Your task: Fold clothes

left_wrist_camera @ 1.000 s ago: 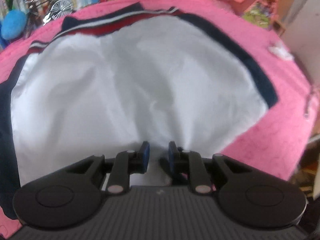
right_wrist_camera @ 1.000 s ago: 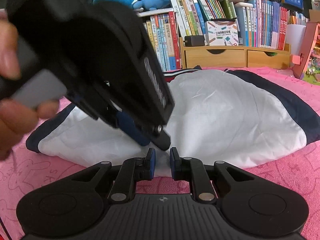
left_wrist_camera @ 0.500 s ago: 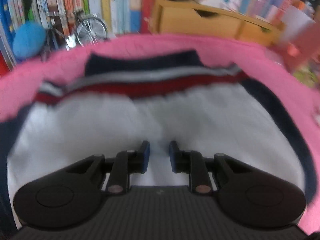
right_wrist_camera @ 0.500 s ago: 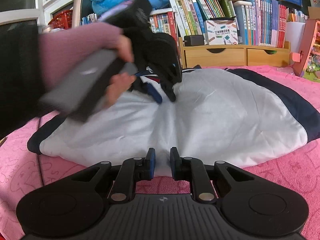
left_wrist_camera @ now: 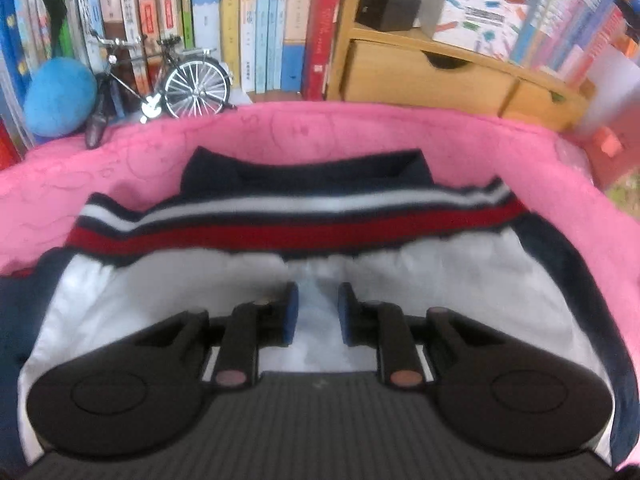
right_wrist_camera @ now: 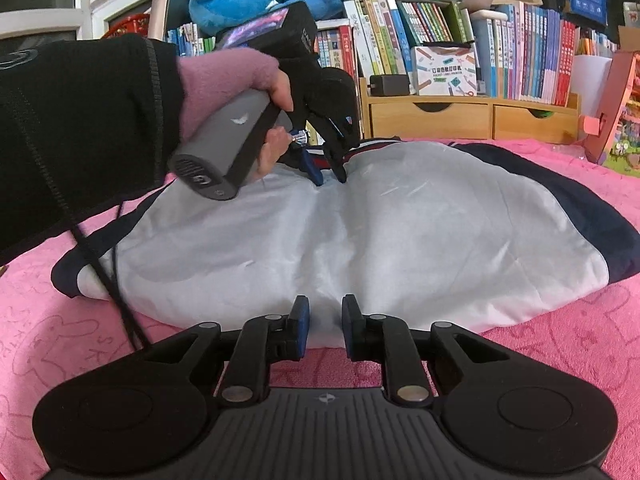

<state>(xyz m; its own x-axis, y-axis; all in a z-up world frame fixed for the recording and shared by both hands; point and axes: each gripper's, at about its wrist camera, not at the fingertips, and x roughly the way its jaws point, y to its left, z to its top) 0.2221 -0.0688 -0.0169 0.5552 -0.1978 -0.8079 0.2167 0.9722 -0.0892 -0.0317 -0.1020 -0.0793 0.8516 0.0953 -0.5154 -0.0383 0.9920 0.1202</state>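
A white jacket (left_wrist_camera: 440, 280) with navy sides lies spread on a pink blanket (left_wrist_camera: 320, 132). Its red, white and navy striped hem (left_wrist_camera: 300, 224) runs across the far edge. My left gripper (left_wrist_camera: 319, 300) rests on the white cloth just short of that hem, its jaws slightly apart with nothing clamped. In the right wrist view a hand holds the left gripper (right_wrist_camera: 328, 174) tip-down on the far part of the jacket (right_wrist_camera: 400, 220). My right gripper (right_wrist_camera: 324, 316) sits at the near edge, shut on the cloth between its pads. A low ridge runs between the two grippers.
Books, a model bicycle (left_wrist_camera: 180, 84) and a blue plush (left_wrist_camera: 60, 100) line the shelf behind the bed. Wooden drawers (right_wrist_camera: 432, 116) stand at the back. A black cable (right_wrist_camera: 100, 264) hangs from the sleeve (right_wrist_camera: 80, 120) over the jacket's left corner. Pink blanket (right_wrist_camera: 560, 340) surrounds the jacket.
My left gripper has travelled from the near edge beside the right gripper across the jacket to the striped hem. The jacket has kept its shape. The right gripper has not moved.
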